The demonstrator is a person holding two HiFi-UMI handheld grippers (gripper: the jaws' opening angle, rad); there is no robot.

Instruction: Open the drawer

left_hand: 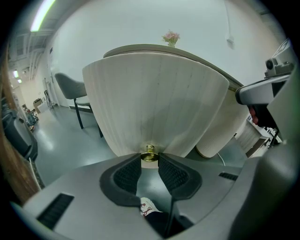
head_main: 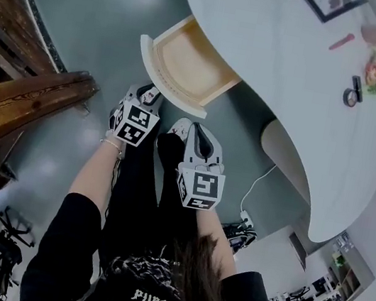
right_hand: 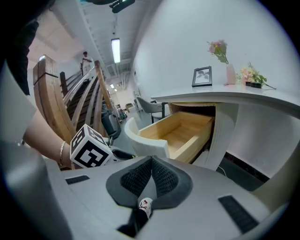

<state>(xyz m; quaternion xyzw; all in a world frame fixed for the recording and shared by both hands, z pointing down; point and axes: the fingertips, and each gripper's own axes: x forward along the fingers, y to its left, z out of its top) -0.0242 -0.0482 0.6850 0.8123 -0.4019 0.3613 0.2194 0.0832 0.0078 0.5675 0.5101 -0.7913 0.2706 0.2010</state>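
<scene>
Pale wood lines the drawer [head_main: 189, 63], which stands pulled well out from under the white counter [head_main: 279, 40], its curved white front facing the person. The left claw [head_main: 148, 96] is clenched on the small brass knob [left_hand: 149, 154] at the middle of that front, a pad on either side. The right claw [head_main: 196, 135] hangs near the left one, pads pressed together on nothing, clear of the drawer.

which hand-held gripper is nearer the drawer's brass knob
Left. The left hand-held gripper grips the brass knob; the right hand-held gripper hangs beside it, short of the drawer.
</scene>
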